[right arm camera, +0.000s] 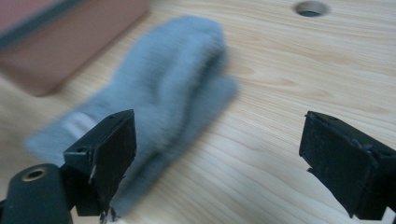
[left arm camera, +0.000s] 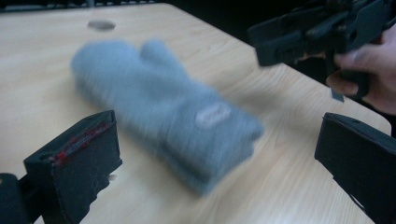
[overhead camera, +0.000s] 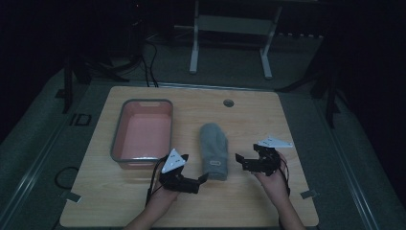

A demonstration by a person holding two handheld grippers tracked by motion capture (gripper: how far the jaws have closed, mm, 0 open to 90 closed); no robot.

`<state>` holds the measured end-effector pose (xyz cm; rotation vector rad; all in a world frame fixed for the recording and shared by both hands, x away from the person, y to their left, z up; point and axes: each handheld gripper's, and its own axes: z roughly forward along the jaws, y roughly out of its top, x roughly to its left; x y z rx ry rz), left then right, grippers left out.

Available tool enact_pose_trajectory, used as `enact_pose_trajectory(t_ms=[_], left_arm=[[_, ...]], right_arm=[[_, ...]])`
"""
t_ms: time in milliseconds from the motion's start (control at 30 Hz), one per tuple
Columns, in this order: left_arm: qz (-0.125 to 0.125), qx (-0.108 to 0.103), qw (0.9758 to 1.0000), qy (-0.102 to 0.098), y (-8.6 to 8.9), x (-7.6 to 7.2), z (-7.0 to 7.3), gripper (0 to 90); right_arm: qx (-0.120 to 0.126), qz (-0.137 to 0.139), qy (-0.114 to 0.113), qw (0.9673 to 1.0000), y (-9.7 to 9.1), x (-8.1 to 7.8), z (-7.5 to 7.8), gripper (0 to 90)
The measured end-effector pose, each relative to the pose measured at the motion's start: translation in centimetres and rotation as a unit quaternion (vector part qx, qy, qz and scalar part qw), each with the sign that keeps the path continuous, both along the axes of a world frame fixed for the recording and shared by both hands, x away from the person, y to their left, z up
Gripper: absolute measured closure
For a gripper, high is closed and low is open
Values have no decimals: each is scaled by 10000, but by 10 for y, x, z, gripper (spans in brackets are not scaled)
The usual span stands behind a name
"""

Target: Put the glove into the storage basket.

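A grey knitted mitten lies flat on the wooden table, cuff toward the person, with a small white label near the cuff. My left gripper is just left of the cuff, jaws wide apart with nothing between them; in the left gripper view the mitten lies ahead of the open left gripper. My right gripper sits just right of the mitten, open and empty. In the right gripper view the mitten lies ahead and left of the open right gripper.
A pink bin with a grey rim stands left of the mitten, empty. A round cable hole is in the table's far side. Behind the table are a white desk frame and floor cables.
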<state>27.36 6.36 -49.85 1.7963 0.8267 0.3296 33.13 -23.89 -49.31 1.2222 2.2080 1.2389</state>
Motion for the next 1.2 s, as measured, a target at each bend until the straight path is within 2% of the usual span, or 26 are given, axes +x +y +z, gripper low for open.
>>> enact_pose_trajectory(t_ms=[33,100,167,200,267,367,400,467,500,567,633,700,800,867,967,1067,1100,1133,1200], left_arm=[[63,88,9999,-32,-4,6,6,4],[105,125,9999,-42,-10,19,15,4],[319,295,9990,-84,-17,33,21,5],[462,367,9982,-59,-20,41,22,35],[744,593,9955,24,-26,54,21,81],[1076,1089,9882,28,-36,71,15,164],[1192,1246,9850,88,-39,75,11,169],[1264,1273,9831,360,-41,85,3,222],[1336,1345,9806,500,-43,91,-2,224],[1329,1373,9788,731,-45,97,-8,223],[1317,1487,9760,896,-46,102,-14,223],[1258,1586,9737,1047,-46,104,-21,223],[1106,1627,9723,1262,-45,106,-27,223],[988,1646,9714,1399,-44,109,-33,223],[872,1535,9724,1524,-43,113,-40,223],[745,1395,9746,1587,-41,116,-45,224],[662,1324,9754,1631,-39,118,-47,226],[613,1302,9756,1660,-39,119,-48,235],[512,1219,9759,1739,-39,123,-50,241]], right_arm=[[-17,-34,-25,10000,3,1,2,111],[6,30,-42,10000,8,3,4,143],[-93,27,-132,9999,13,6,6,214],[-156,22,-138,9998,16,9,7,234],[-99,87,-153,9998,21,14,8,356],[71,65,-12,10000,29,25,5,428],[121,102,49,9999,32,29,3,432],[125,98,210,9997,39,34,-4,435],[117,123,279,9995,42,36,-8,441],[96,120,371,9992,47,37,-16,453],[92,137,440,9989,51,38,-24,453],[-201,72,436,9988,56,39,-32,446],[-304,34,588,9978,54,41,-43,424],[-217,71,794,9966,50,44,-48,401],[-179,123,1079,9939,48,50,-51,364],[-241,165,1166,9928,48,55,-53,332],[-197,186,1272,9915,48,58,-55,342],[-112,287,1343,9905,47,60,-56,403],[-76,436,1384,9894,46,61,-56,475]])
